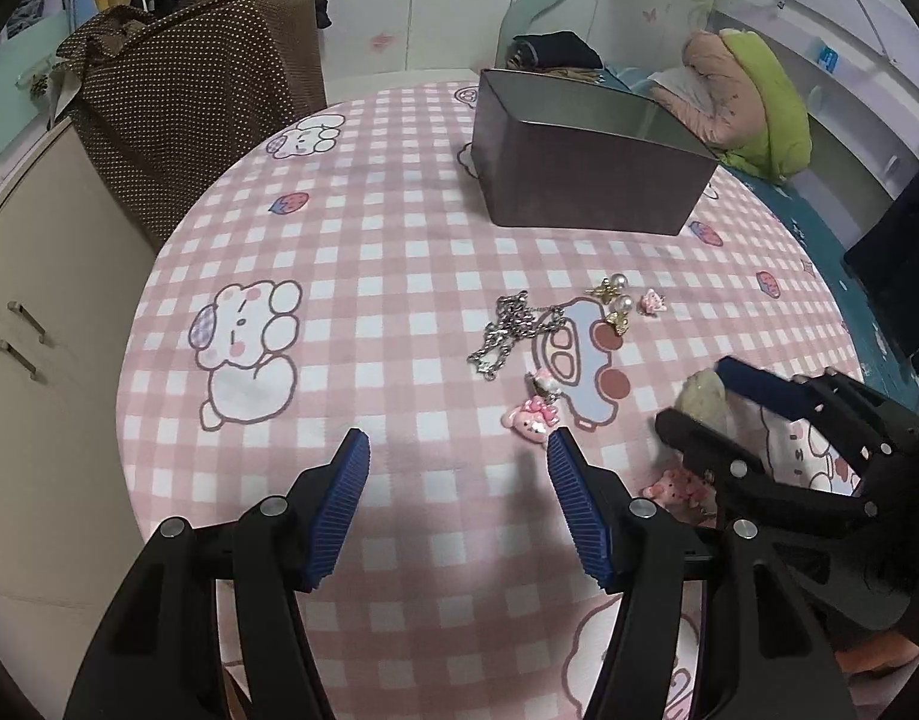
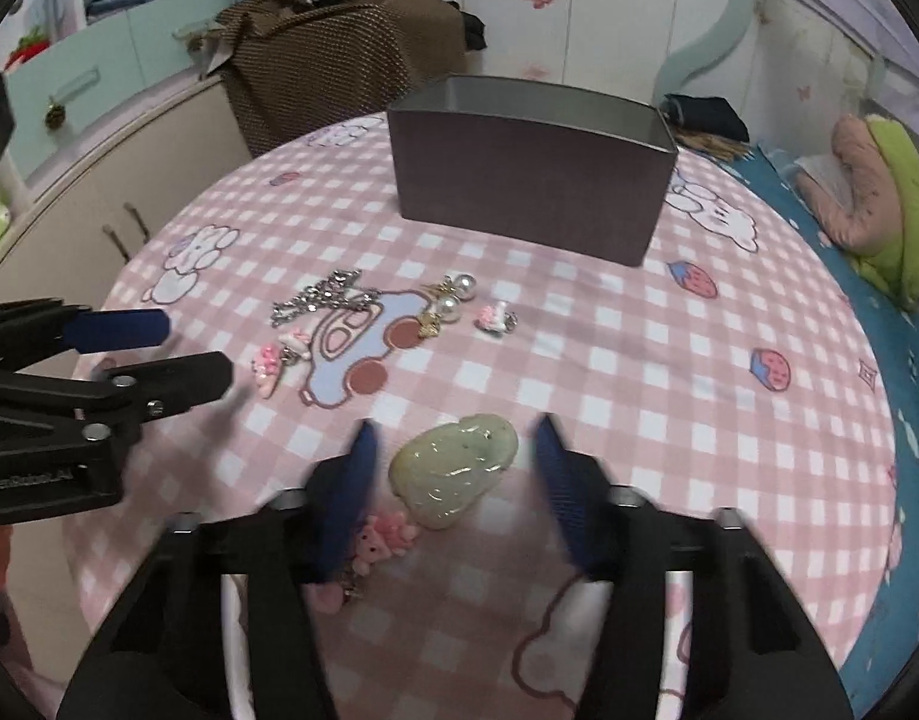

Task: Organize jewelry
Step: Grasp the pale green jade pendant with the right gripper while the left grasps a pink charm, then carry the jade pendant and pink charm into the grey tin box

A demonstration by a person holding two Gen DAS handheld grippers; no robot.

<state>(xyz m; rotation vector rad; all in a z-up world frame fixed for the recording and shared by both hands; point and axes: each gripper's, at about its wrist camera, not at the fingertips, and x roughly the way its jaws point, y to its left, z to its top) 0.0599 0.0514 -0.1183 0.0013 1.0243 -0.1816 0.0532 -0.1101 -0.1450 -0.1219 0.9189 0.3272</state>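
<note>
The right hand-held gripper (image 2: 453, 468) is spread wide over the tabletop (image 2: 669, 372), with nothing held. A pale green jade pendant (image 2: 453, 471) lies flat on the cloth between its two blue fingers (image 2: 564, 486), apart from both. Just beside its left finger, nearer the wrist, lies a pink bear charm (image 2: 384, 534), partly hidden by that finger.

The left hand-held gripper (image 1: 456, 450) is also wide open and empty. A pink charm (image 1: 531, 417) lies just ahead of its right fingertip, close to touching it; whether they touch cannot be told. Farther ahead and to the right lies a silver chain (image 1: 510, 327) in a loose heap, and beyond that a pair of pearl earrings (image 1: 615, 297) with a small pink stud (image 1: 652, 302) beside them. All of these rest on or around the printed blue car on the checked cloth.

A dark open box (image 1: 585, 162) stands at the far side of the tabletop, well ahead of both grippers and well apart from the jewelry. From the right wrist view its inside wall shows pale, and its contents cannot be seen.
</note>
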